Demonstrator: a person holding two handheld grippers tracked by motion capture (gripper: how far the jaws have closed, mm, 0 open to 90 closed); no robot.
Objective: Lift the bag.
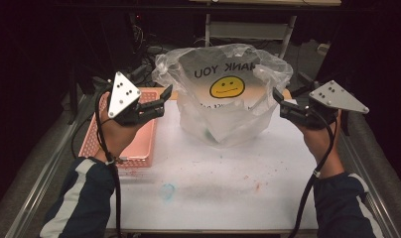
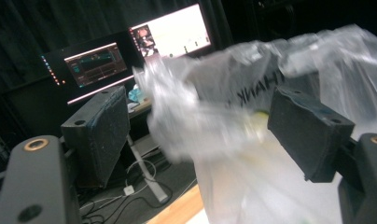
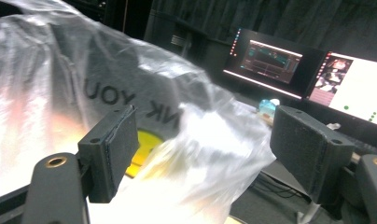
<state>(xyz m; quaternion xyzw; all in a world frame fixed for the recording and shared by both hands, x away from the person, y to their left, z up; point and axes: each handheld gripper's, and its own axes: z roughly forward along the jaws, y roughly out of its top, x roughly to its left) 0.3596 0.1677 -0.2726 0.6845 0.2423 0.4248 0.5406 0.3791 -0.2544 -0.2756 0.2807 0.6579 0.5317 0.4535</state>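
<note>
Left gripper [image 1: 165, 98] raised above table, held in left hand [image 1: 114, 130], jaws spread wide, pointing right. Right gripper [image 1: 279, 100] raised opposite, held in right hand [image 1: 318, 139], jaws spread wide, pointing left. Both forearms in dark striped sleeves.

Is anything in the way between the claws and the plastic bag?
Nothing visible. The bag stands open on the table, and both the left claw and right claw are open right at its rim.
</note>
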